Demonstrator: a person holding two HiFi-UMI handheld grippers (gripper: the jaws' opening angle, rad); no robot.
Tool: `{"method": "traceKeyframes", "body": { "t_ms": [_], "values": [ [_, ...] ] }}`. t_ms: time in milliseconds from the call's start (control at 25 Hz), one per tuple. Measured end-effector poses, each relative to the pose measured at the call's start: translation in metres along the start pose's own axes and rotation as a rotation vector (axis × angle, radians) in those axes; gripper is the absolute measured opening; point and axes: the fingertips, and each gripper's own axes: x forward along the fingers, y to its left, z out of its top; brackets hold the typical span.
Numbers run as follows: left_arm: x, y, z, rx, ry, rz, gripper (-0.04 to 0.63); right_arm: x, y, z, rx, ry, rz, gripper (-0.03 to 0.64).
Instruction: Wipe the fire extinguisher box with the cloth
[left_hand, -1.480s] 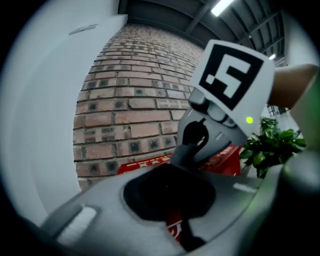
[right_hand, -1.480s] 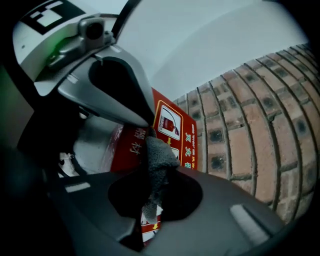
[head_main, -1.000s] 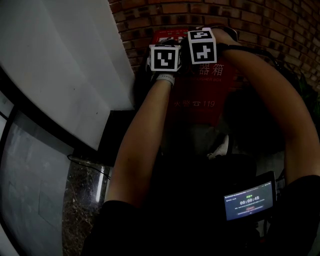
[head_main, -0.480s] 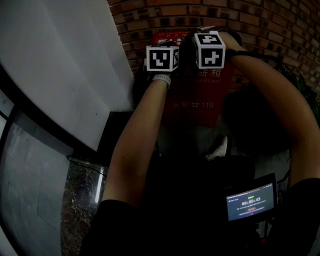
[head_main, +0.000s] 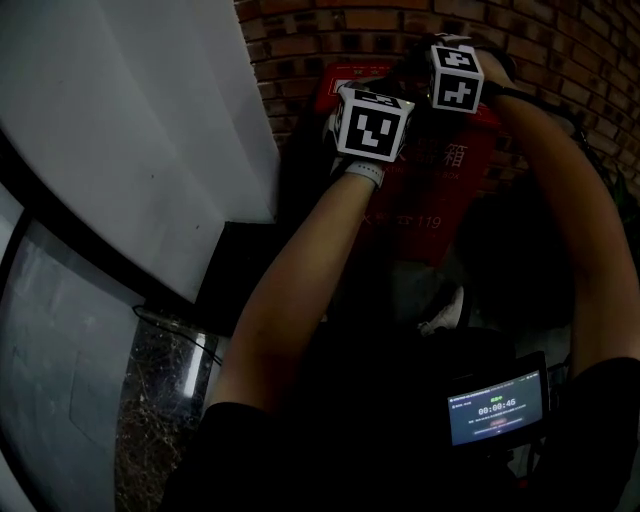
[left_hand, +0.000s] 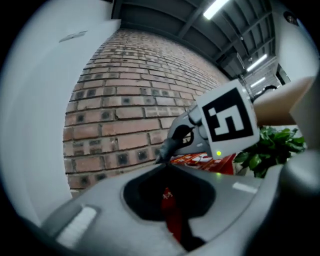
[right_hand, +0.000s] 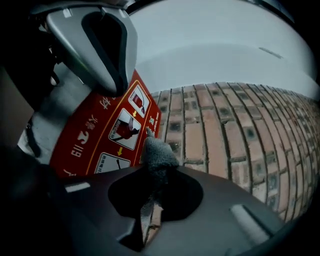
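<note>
Nearest, a small lit screen (head_main: 497, 407) sits low at the person's right side in the head view. Both bare forearms (head_main: 300, 290) reach up and away from it. Down to the left lies a speckled stone floor (head_main: 160, 400), and a white wall (head_main: 130, 120) rises beside it.

At the end of the arms, the left gripper (left_hand: 166, 167) has its jaws drawn together at the tips. Nothing is pinched there; only the red of the box shows through the slit behind them. Its marker cube (head_main: 373, 122) lies over the upper left part of the box in the head view.

The right gripper (right_hand: 152, 172) is just beside it and slightly further up. Its jaws are clamped on the grey cloth (right_hand: 158, 152), and a tuft of the cloth pokes out past the tips. The tuft lies at the edge of the box's red face, next to its picture panels. Whether it presses on the surface cannot be told.

The red fire extinguisher box (head_main: 445, 195) stands against the brick wall (head_main: 350, 25), with white characters and "119" on its front. The grippers are at its top.

Beyond the box, the left gripper view shows a green leafy plant (left_hand: 270, 147), with strip lights (left_hand: 217, 7) on the ceiling above.
</note>
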Motion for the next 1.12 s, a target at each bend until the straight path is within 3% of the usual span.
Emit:
{"method": "traceKeyframes", "body": {
  "t_ms": [160, 560, 720, 1000, 1120],
  "values": [
    [0.007, 0.001, -0.003, 0.043, -0.012, -0.006, 0.002, 0.032, 0.008, -0.006, -0.024, 0.008, 0.055, 0.023],
    [0.004, 0.004, 0.001, -0.003, -0.047, -0.027, 0.002, 0.081, 0.012, -0.013, -0.049, 0.058, 0.094, 0.021],
    [0.003, 0.007, 0.0, -0.037, -0.047, -0.025, 0.002, 0.077, 0.013, -0.011, -0.04, 0.046, 0.091, 0.021],
    [0.004, 0.005, -0.006, -0.011, -0.023, -0.014, 0.002, 0.049, 0.03, -0.002, -0.04, 0.021, 0.127, 0.021],
    [0.004, 0.003, -0.008, -0.04, -0.01, -0.018, 0.002, 0.033, 0.034, 0.003, -0.046, 0.004, 0.122, 0.021]
  ]
}}
